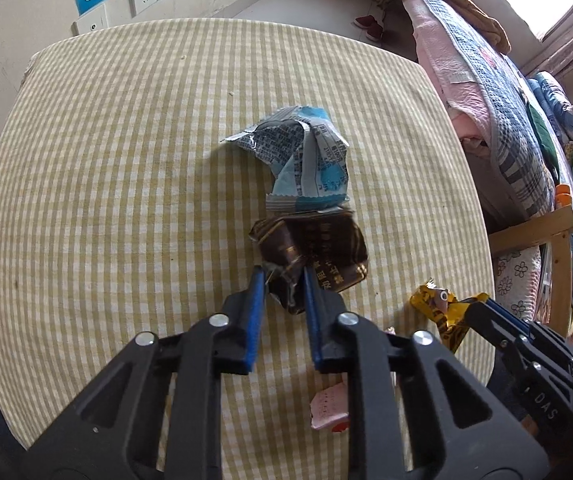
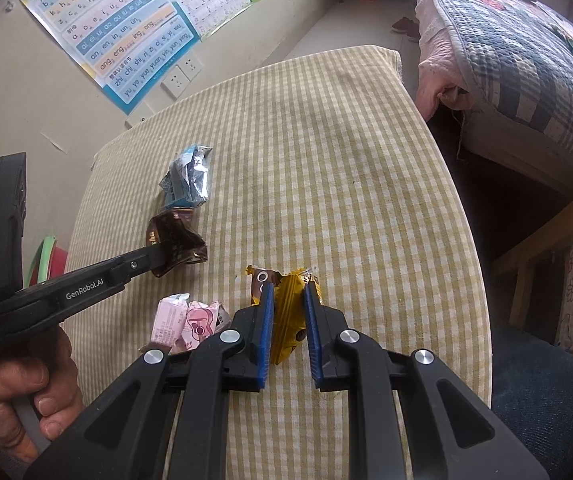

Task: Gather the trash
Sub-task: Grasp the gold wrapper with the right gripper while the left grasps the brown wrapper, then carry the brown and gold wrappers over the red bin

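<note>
On the yellow checked tablecloth point(image 1: 126, 160) lies a crumpled dark brown wrapper point(image 1: 318, 252), and my left gripper point(image 1: 284, 274) is shut on its near edge. Just beyond it rests a crumpled blue and white wrapper point(image 1: 302, 156). In the right wrist view the same brown wrapper point(image 2: 178, 244) sits in the left gripper's point(image 2: 166, 256) tip, with the blue wrapper point(image 2: 188, 180) behind it. My right gripper point(image 2: 288, 292) is shut on a yellow and brown wrapper point(image 2: 286, 312). The yellow wrapper point(image 1: 442, 308) and the right gripper point(image 1: 482, 304) also show in the left wrist view.
Pink wrappers point(image 2: 190, 322) lie near the front edge of the table. A bed with quilts point(image 2: 526, 60) stands to the right, with a wooden frame point(image 1: 534, 232). Posters point(image 2: 118, 32) and sockets point(image 2: 182, 74) are on the wall behind. A hand point(image 2: 18, 392) holds the left gripper's handle.
</note>
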`<state>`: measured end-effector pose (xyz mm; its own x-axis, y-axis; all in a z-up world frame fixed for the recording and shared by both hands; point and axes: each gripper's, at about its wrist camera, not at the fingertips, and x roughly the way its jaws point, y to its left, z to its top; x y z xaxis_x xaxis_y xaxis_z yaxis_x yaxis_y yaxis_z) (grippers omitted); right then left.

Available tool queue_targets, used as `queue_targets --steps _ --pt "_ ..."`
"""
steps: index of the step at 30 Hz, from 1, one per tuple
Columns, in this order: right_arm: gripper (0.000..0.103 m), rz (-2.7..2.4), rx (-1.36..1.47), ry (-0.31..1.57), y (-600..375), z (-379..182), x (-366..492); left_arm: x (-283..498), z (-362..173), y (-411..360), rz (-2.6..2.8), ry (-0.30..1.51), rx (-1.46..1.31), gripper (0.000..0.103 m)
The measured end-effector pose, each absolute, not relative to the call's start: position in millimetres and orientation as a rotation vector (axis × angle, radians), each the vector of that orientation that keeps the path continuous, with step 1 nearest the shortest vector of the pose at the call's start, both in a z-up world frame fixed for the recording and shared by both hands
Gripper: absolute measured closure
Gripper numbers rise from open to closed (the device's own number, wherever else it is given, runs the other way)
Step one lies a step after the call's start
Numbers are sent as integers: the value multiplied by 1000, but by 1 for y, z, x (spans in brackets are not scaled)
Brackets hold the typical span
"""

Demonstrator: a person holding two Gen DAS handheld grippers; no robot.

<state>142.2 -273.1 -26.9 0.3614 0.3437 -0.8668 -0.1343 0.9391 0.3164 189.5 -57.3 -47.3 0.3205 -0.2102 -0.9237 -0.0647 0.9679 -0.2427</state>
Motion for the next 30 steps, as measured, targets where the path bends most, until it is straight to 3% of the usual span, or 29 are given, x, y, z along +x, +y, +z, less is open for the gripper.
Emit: queue_targets --steps 30 --pt "88 409 74 998 -207 48 104 101 38 6 -34 1042 -317 96"
